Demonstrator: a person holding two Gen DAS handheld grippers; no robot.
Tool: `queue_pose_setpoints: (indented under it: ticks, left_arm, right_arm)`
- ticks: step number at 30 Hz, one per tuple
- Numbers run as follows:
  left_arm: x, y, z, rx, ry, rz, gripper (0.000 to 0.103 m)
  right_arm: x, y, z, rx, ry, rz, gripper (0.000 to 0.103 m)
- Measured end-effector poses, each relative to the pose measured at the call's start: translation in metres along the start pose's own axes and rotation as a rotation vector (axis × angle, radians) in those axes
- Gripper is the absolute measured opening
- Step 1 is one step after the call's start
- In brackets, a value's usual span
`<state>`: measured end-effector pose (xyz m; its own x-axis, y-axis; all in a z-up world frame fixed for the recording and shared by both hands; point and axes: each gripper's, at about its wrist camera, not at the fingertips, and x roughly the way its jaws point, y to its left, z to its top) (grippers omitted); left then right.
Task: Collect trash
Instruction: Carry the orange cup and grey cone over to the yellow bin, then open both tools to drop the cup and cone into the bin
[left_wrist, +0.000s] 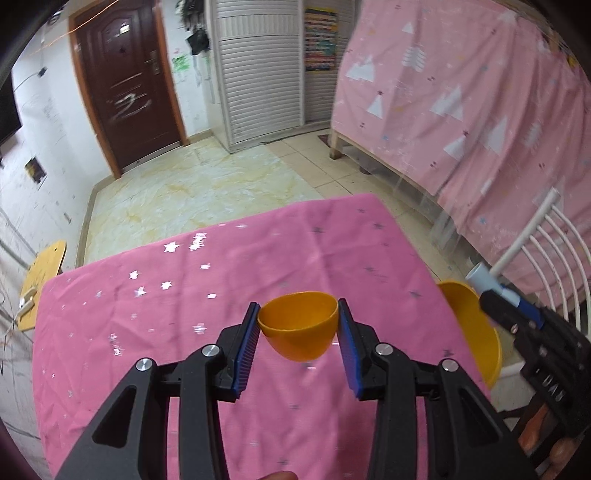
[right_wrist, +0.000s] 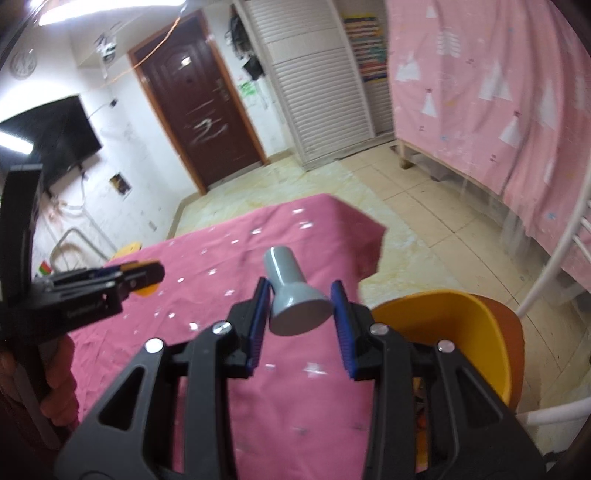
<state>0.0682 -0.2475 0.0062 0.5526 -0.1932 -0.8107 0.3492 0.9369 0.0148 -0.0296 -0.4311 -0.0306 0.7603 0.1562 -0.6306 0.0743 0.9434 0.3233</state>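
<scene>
My left gripper (left_wrist: 298, 320) is shut on a small orange half-shell cup (left_wrist: 298, 325) and holds it above the pink tablecloth (left_wrist: 155, 332). My right gripper (right_wrist: 300, 303) is shut on a grey funnel-shaped plastic piece (right_wrist: 291, 295), held in the air over the cloth's right part. An orange bin (right_wrist: 469, 339) stands just past the table's right edge, right of the right gripper; it also shows in the left wrist view (left_wrist: 476, 332). The right gripper with the grey piece shows at the right of the left wrist view (left_wrist: 495, 295). The left gripper shows at the left of the right wrist view (right_wrist: 147, 277).
A white metal chair (left_wrist: 546, 251) stands right of the bin. A pink curtain (left_wrist: 461, 92) hangs along the right. A yellow stool (left_wrist: 40, 288) stands left of the table. A brown door (left_wrist: 125, 85) and a white shutter cabinet (left_wrist: 258, 70) are at the back.
</scene>
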Motion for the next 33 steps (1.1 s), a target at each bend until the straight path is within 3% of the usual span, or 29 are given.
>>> queue_pose_setpoints:
  ticks: [10,19,26,33]
  left_arm:
    - [0.010,-0.081,-0.006,0.126,0.040,-0.065,0.033]
    - [0.021,-0.140,-0.015,0.217,0.092,-0.132,0.033]
    - [0.028,-0.164,-0.017,0.208,0.137,-0.273,0.033]
    - [0.031,-0.171,-0.015,0.170,0.132,-0.333,0.035]
  right_arm:
    - [-0.030,-0.074,-0.010,0.113,-0.044,-0.075,0.033]
    - [-0.034,-0.115,-0.025,0.178,-0.033,-0.102,0.033]
    - [-0.031,-0.130,-0.032,0.204,-0.015,-0.098,0.033]
    - [-0.027,-0.135,-0.036,0.217,0.000,-0.080,0.033]
